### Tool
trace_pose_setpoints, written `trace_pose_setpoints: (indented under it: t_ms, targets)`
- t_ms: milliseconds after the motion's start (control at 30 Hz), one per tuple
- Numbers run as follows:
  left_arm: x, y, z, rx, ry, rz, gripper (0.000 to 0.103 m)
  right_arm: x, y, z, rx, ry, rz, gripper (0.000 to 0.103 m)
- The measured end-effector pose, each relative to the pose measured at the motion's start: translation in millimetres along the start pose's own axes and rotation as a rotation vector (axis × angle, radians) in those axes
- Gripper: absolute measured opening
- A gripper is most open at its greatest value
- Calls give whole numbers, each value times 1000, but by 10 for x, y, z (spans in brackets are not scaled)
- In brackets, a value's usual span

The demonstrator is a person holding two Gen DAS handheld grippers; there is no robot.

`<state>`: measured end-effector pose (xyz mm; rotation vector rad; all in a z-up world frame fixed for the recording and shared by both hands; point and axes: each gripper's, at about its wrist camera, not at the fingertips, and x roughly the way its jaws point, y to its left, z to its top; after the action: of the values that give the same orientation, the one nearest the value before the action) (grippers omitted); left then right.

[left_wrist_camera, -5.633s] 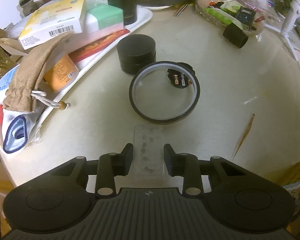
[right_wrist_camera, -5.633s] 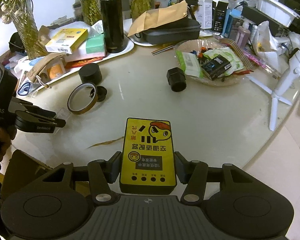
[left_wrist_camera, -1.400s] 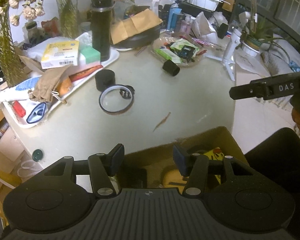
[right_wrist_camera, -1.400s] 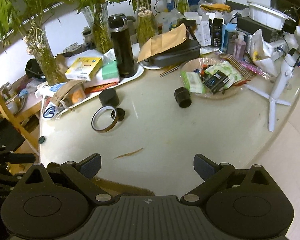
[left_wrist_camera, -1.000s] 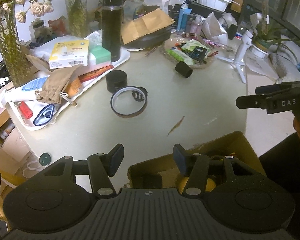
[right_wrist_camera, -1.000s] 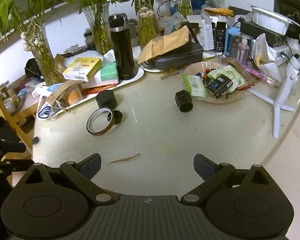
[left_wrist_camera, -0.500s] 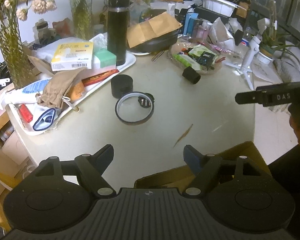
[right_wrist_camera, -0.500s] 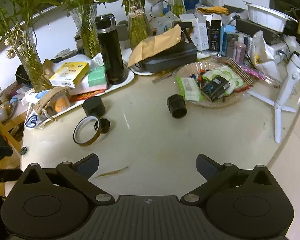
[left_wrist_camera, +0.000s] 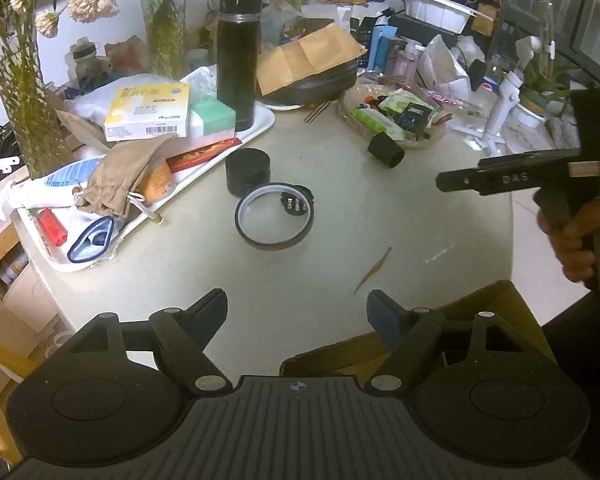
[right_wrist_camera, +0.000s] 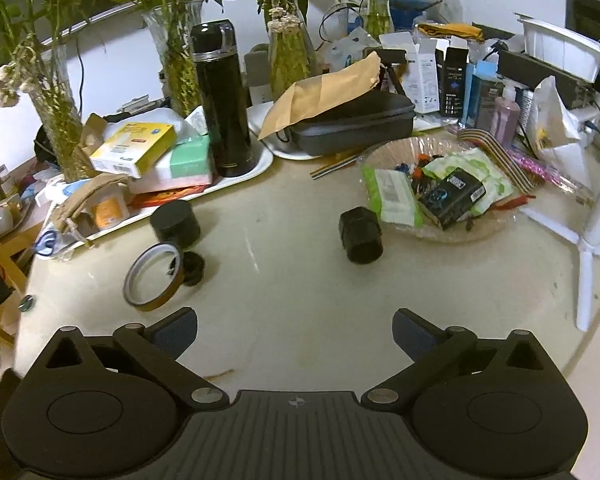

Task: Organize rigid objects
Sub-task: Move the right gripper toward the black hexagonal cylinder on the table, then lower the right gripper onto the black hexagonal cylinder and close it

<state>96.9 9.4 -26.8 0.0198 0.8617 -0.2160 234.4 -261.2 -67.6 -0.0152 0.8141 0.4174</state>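
The left gripper (left_wrist_camera: 296,312) tilts downward over the near rim of the round table (left_wrist_camera: 440,216), its jaws having just been opening and now spread with nothing between them; a cardboard box (left_wrist_camera: 488,300) sits just below its right finger, at the table's edge. The right gripper (right_wrist_camera: 294,330) also angles down over the tabletop, jaws spread wide and empty; in the left wrist view it shows side-on at the right, gripped by the person's hand (left_wrist_camera: 576,244). Ahead of the left gripper a thin brown sliver (left_wrist_camera: 374,270) lies on the table, then a roll of tape (left_wrist_camera: 274,220) lying flat, touching a small black plug (left_wrist_camera: 296,202). Just behind stands a black round jar (left_wrist_camera: 247,172). A black cylinder (right_wrist_camera: 360,236) lies on its side near the glass dish (right_wrist_camera: 440,236). Farther back a black flask (left_wrist_camera: 238,56) stands upright on a white tray (left_wrist_camera: 260,124).
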Motion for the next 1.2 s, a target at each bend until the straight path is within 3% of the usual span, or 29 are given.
trace_pose_setpoints:
  t_ms: [667,1200]
  targets:
    - [78,169,-61,-53,23,-40,77,836,-347,197,-10,-38,-57,86]
    - [118,329,-48,-80,41,-16,77,1478,-558,389,38,-31,-70,62]
